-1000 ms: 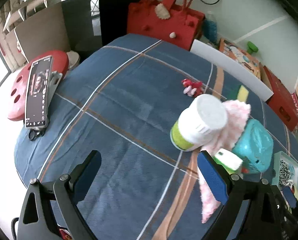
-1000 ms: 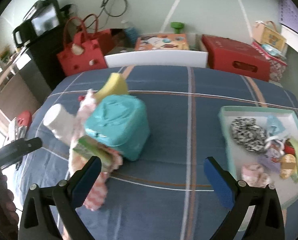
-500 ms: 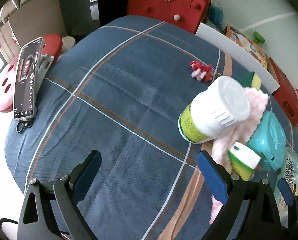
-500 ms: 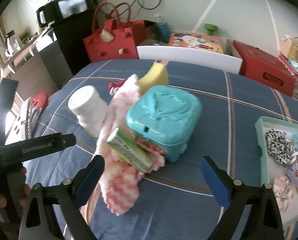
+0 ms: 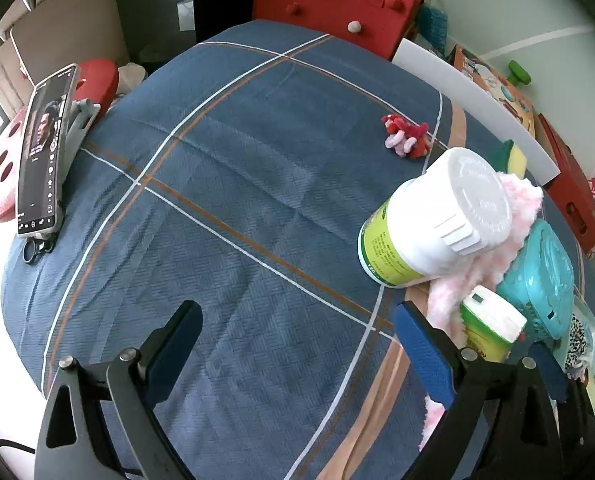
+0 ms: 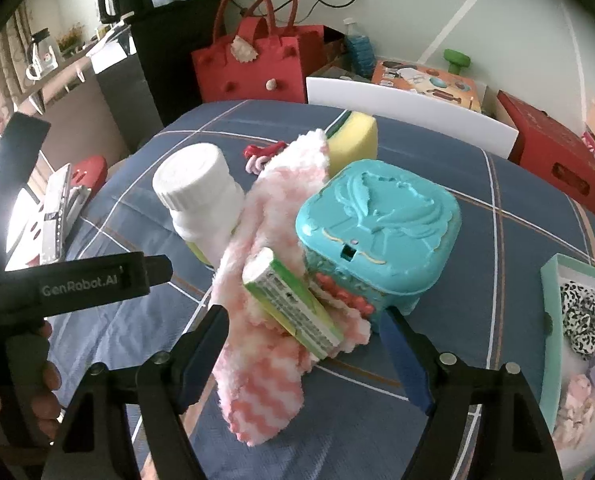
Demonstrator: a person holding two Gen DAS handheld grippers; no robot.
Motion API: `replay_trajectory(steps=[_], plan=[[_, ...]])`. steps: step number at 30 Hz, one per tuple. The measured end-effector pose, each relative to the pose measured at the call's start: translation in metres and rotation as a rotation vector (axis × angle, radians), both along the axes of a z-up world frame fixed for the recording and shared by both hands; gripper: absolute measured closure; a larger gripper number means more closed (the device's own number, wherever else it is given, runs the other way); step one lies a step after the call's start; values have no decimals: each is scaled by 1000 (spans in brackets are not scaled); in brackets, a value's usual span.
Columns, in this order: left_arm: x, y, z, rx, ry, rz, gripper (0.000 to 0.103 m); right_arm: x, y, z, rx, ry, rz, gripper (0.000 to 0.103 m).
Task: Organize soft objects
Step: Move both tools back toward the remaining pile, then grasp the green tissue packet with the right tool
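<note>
Closing in on the pile since a second ago: right gripper now straddling the sock, jaws just narrowing yet apart, pads not pressing. Sock draping under a green box, wedged between a white bottle and a teal case; sponge lying behind. Left gripper hovering over bare blue cloth, jaws apart, nothing between. Tray sitting at right, holding scrunchies.
</note>
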State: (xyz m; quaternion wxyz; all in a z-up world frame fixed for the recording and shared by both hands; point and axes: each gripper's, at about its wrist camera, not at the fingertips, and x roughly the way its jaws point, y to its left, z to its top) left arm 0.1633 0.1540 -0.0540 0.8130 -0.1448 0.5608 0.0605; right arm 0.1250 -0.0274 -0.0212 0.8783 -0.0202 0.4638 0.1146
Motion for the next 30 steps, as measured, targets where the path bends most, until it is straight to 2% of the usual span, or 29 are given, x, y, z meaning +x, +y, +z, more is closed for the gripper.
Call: replay_trajectory(steps=[3,10,18,30], plan=[[1,0,-1,0,2,-3,6,0,2,-2,3,6,16,36],[1,-1,-1,-1,0,-2,6,2,8,-2,1,-4,41,40],[1,-3,-1,0,1,-2,6,1,12,-2,14,-5,67,59],[0,-7,-2,6,2,-16,6,6,13,-10,-49,-8,67,60]])
